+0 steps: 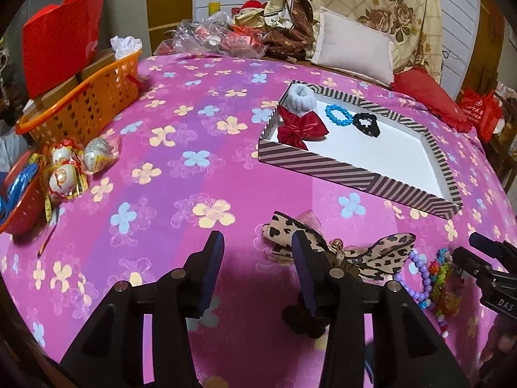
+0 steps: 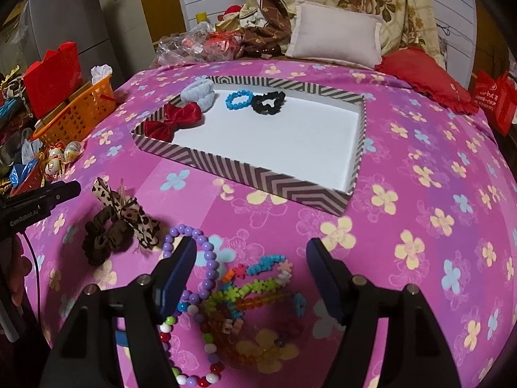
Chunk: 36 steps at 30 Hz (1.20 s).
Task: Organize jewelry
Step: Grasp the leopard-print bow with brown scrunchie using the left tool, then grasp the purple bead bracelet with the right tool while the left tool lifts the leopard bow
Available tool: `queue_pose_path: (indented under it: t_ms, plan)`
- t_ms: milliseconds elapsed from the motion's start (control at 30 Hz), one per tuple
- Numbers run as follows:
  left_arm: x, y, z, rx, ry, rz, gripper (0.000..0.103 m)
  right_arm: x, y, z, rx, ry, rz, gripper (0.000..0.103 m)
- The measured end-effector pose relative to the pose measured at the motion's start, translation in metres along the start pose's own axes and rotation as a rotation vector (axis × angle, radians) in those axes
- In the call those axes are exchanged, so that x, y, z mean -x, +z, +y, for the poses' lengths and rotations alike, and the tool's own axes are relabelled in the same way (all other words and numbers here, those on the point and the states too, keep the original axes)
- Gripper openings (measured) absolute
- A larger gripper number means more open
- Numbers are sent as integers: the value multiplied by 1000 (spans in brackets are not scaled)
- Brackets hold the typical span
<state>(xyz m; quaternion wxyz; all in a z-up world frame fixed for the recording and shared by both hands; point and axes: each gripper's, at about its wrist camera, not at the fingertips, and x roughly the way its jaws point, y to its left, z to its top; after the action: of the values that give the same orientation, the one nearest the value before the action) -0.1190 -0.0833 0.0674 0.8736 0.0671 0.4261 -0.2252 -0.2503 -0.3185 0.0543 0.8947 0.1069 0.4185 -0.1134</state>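
- Pink flowered bedspread [image 2: 420, 148] covers the bed where the sorting happens, with pillows and a folded quilt piled at the far end.
- On it, at about 12 o'clock from the right gripper [image 2: 252, 260], sits the striped tray [image 2: 258, 177]. Its far left corner already holds a red bow [image 2: 173, 119], a pale blue scrunchie [image 2: 197, 94], a blue bead bracelet [image 2: 238, 99] and a black scrunchie [image 2: 269, 101]; most of the white floor is bare.
- Still loose on the spread, near the person: a purple bead bracelet [image 2: 206, 258], a heap of bright plastic-link and bead strings [image 2: 255, 287], a brown scrunchie [image 2: 106, 236] and a leopard bow [image 2: 135, 216].
- Right gripper hangs over the bright heap, jaws spread wide and holding nothing; its left finger overlaps the purple bracelet in the picture, though I cannot tell if it touches.
- Left gripper [image 1: 257, 245] is also spread and empty, with the leopard bow at its 1 o'clock, just behind its right finger.
- My reading: the job is roughly half done, and the step in hand is reaching for the next piece, probably a bracelet under the right gripper.
- That move calls for lowering onto one strand, closing on it alone so the tangle stays behind, then carrying it toward 12 o'clock to bare tray floor.
- Further out, at 10 o'clock, an orange basket [image 2: 77, 113] stands at the bed's edge.
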Motion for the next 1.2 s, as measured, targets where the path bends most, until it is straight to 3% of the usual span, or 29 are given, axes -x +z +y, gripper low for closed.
queue_pose_path:
  t_ms: [433, 600, 800, 1000, 1200]
  plan:
    - [0, -10, -18, -61, -140, 61, 40, 12, -12, -4, 19, 17, 21, 74]
    - [-5, -14, -23, -73, -140, 83, 40, 2, -16, 7, 82, 9, 41, 73]
    - [-11, -17, -25, -89, -131, 96, 40, -10, -8, 24, 153, 17, 53, 65]
    - [-17, -19, -25, -97, -130, 114, 40, -23, -2, 38, 215, 30, 77, 51]
    - [-23, -19, -25, -88, -144, 129, 40, -36, 3, 47, 262, 32, 98, 49]
